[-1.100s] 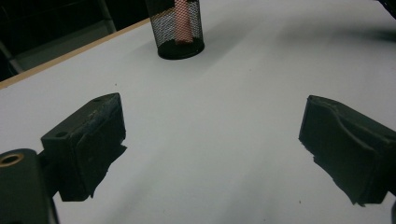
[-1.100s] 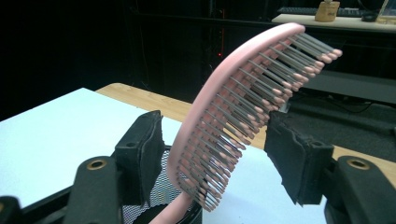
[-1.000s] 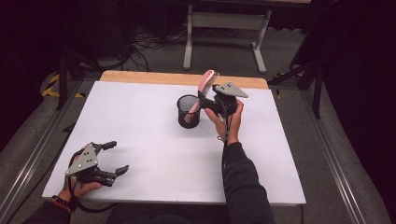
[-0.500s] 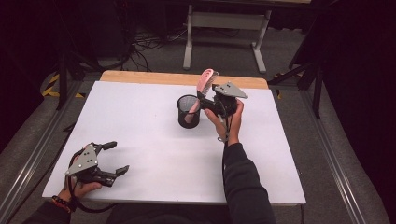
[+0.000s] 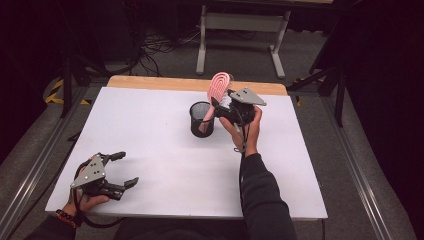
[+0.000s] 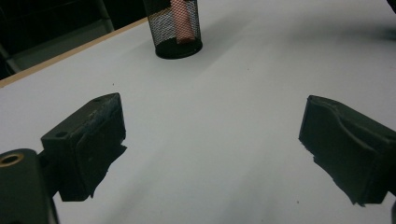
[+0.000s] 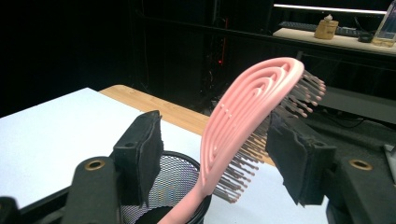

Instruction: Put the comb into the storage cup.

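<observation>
A pink hairbrush stands handle-down in a black mesh cup at the far middle of the white table, its head leaning out to the right. My right gripper is raised beside the cup with the brush head between its jaws. In the right gripper view the brush has a clear gap to the left pad, and its bristles reach the right pad over the cup; the gripper is open. My left gripper rests open at the near left corner, holding nothing. The cup is far ahead of it.
A wooden strip runs along the table's far edge. Behind it stands a metal stand with cables on the floor. A dark rail runs along the left side of the table.
</observation>
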Demonstrator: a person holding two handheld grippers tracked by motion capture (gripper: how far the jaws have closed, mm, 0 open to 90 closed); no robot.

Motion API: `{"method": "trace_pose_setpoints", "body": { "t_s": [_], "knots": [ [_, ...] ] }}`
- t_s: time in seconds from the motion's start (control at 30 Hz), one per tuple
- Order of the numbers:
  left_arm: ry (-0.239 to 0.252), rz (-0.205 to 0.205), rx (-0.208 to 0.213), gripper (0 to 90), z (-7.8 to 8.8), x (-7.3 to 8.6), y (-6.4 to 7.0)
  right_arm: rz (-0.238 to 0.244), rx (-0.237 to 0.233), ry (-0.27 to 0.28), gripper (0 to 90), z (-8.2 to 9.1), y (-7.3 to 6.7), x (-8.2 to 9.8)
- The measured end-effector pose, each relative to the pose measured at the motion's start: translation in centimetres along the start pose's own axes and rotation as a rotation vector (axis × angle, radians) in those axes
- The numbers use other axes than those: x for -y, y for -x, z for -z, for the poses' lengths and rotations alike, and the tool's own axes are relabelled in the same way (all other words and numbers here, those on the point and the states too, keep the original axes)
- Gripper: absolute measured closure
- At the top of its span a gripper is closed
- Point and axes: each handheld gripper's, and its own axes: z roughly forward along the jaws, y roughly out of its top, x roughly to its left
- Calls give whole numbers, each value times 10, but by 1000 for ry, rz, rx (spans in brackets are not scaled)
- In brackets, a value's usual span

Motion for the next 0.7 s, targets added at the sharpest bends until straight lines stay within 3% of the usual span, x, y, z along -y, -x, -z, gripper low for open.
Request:
{"method": "trace_pose_setpoints", "body": {
  "t_s": [0.7],
  "knots": [
    [2,3,-3,77,-1,0,0,51,8,12,335,12,-4,-8]
  ]
}}
